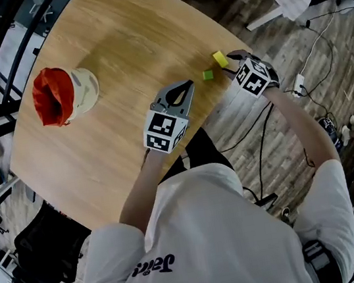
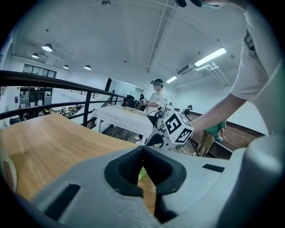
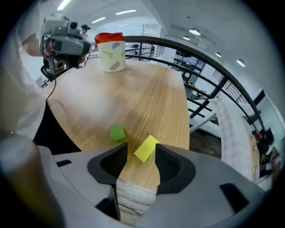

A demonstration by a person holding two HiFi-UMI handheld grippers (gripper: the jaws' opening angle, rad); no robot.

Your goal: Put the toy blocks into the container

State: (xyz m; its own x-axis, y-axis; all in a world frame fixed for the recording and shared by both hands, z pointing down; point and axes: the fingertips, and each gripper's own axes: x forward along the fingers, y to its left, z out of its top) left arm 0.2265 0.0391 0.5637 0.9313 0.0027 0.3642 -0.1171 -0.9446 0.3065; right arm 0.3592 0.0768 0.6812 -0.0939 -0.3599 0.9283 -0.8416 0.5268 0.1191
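Fig.: I'm holding R gripper [image 3: 140, 148] jaws wide, yellow block [image 3: 145, 148] showing betw. them, untouched, near table [image 1: 115, 47] edge; green block [image 3: 117, 132] beside it; container [image 1: 66, 94] well apart. Prob. light, rigid, slick: I'm aiming at flat opp. faces. L gripper [image 2: 142, 149] jaws together, empty.

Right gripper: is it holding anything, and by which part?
Nothing. The right gripper is open; the yellow block shows between its jaws, lying on the table, not pinched.
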